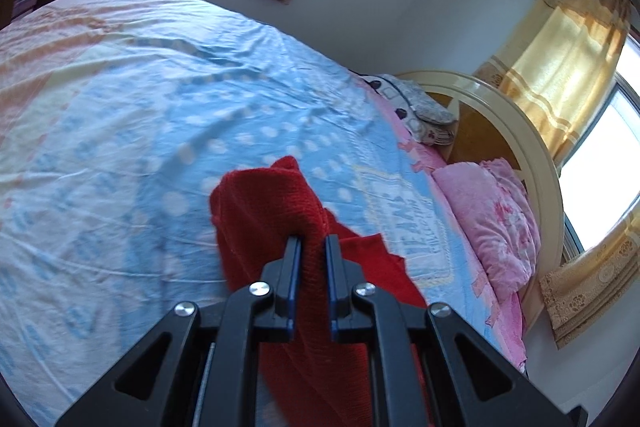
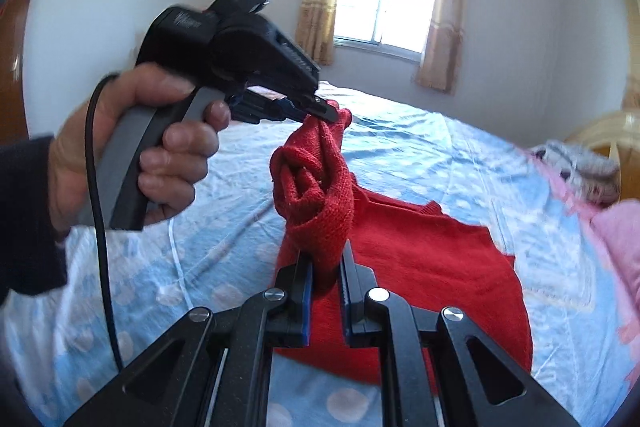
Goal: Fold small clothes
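Note:
A small red knitted garment (image 2: 424, 267) lies partly on the blue bed sheet (image 2: 460, 147), with one bunched end lifted. My left gripper (image 1: 313, 241) is shut on a fold of the red garment (image 1: 268, 211) and holds it above the bed. In the right wrist view the left gripper (image 2: 328, 113) pinches the top of the twisted red end. My right gripper (image 2: 326, 259) is shut on the same bunched red fabric lower down. The rest of the garment spreads flat on the sheet to the right.
The bed sheet (image 1: 120, 107) is blue with white dots. Pink pillows (image 1: 492, 219) and a patterned grey cloth (image 1: 420, 107) lie by the cream headboard (image 1: 532, 147). Windows with yellow curtains (image 2: 440, 27) are behind. A hand (image 2: 120, 147) holds the left gripper's handle.

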Demonstrator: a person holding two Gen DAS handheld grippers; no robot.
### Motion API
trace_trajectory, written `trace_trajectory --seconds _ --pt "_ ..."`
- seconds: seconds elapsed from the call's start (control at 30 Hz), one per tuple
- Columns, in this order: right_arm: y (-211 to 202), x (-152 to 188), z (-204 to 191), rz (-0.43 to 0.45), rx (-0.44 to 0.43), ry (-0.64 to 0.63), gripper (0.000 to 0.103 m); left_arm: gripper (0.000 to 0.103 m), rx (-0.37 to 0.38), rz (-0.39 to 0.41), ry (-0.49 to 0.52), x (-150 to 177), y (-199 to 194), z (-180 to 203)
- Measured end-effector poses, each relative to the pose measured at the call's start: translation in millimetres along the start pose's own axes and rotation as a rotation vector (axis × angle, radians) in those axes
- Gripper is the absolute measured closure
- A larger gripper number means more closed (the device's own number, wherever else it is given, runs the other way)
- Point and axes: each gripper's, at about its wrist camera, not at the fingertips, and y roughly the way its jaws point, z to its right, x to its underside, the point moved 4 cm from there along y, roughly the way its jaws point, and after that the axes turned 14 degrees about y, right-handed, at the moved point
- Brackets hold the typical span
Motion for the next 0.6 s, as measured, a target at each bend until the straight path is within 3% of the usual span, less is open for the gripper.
trace_trajectory --seconds 0.27,0.6 --pt "-0.6 3.0 61.6 -0.039 0.008 0.160 0.094 0.091 0.015 -0.041 0.052 -7.1 31.7 42.3" --pt "-20.3 11.3 110.2 -0.063 0.044 0.231 0.094 0.091 0.019 -0.110 0.141 -2.2 81.1 95.9"
